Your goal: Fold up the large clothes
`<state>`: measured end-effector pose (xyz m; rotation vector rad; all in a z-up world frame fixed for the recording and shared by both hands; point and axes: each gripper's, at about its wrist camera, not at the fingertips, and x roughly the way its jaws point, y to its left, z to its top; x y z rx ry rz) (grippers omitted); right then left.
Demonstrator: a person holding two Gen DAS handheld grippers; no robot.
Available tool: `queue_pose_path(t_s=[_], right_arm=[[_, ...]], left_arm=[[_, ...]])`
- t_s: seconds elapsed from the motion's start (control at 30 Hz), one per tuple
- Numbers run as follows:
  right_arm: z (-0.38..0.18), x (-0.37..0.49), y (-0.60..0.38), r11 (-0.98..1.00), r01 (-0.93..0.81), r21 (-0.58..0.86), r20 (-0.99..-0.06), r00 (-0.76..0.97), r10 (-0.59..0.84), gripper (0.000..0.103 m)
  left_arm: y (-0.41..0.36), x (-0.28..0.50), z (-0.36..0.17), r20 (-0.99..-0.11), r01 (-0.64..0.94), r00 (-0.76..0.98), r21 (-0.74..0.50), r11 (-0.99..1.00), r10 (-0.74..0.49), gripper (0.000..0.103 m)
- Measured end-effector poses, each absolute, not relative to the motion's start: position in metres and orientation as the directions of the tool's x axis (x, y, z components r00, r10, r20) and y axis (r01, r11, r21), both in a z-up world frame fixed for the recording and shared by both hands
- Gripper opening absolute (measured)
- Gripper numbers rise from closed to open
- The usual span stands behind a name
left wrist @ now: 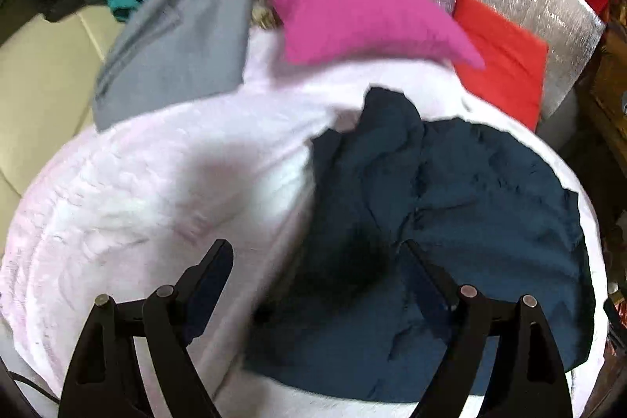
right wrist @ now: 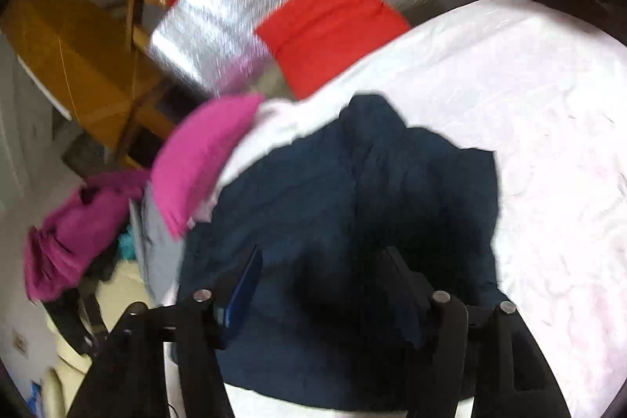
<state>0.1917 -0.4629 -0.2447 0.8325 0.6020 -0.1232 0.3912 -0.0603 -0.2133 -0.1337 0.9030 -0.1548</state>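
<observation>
Both claws stand spread with nothing pinched: the left gripper (left wrist: 317, 253) hangs over the seam where the navy garment (left wrist: 450, 222) meets the pale pink blanket (left wrist: 137, 183), and the right gripper (right wrist: 325, 261) sits low in its frame above the same rumpled navy cloth (right wrist: 352, 183). That garment lies in a loose heap (blurred in both views) at centre right of the left view, with a folded pink piece (left wrist: 352, 10), a grey piece (left wrist: 176, 42) and a red piece (left wrist: 505, 65) along the upper edge.
</observation>
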Motion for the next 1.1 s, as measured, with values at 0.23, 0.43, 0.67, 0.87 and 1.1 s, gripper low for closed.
queue_pose_path(t_s=[0.23, 0.43, 0.67, 0.87, 1.1], right_arm=[[-0.241, 0.160, -0.469, 0.678, 0.331, 0.656, -0.545, 0.830, 0.122, 0.038], [-0.272, 0.188, -0.465, 0.707, 0.400, 0.583, -0.672, 0.727, 0.142, 0.036], [-0.278, 0.194, -0.477, 0.702, 0.393, 0.593, -0.686, 0.704, 0.185, 0.035], [-0.267, 0.167, -0.520, 0.632, 0.407, 0.659, -0.601, 0.790, 0.118, 0.061], [-0.301, 0.179, -0.540, 0.553, 0.458, 0.696, -0.637, 0.749, 0.181, 0.061]], left_arm=[[-0.020, 0.394, -0.225, -0.799, -0.062, 0.595, -0.158, 0.985, -0.091, 0.088], [-0.043, 0.409, -0.252, -0.843, -0.024, 0.535, -0.075, 0.997, -0.051, 0.088], [-0.052, 0.402, -0.238, -0.825, 0.003, 0.565, -0.022, 1.000, -0.020, 0.088], [-0.042, 0.391, -0.210, -0.744, 0.069, 0.631, -0.226, 0.972, -0.218, 0.088], [-0.037, 0.408, -0.235, -0.748, 0.033, 0.532, -0.450, 0.892, -0.397, 0.088]])
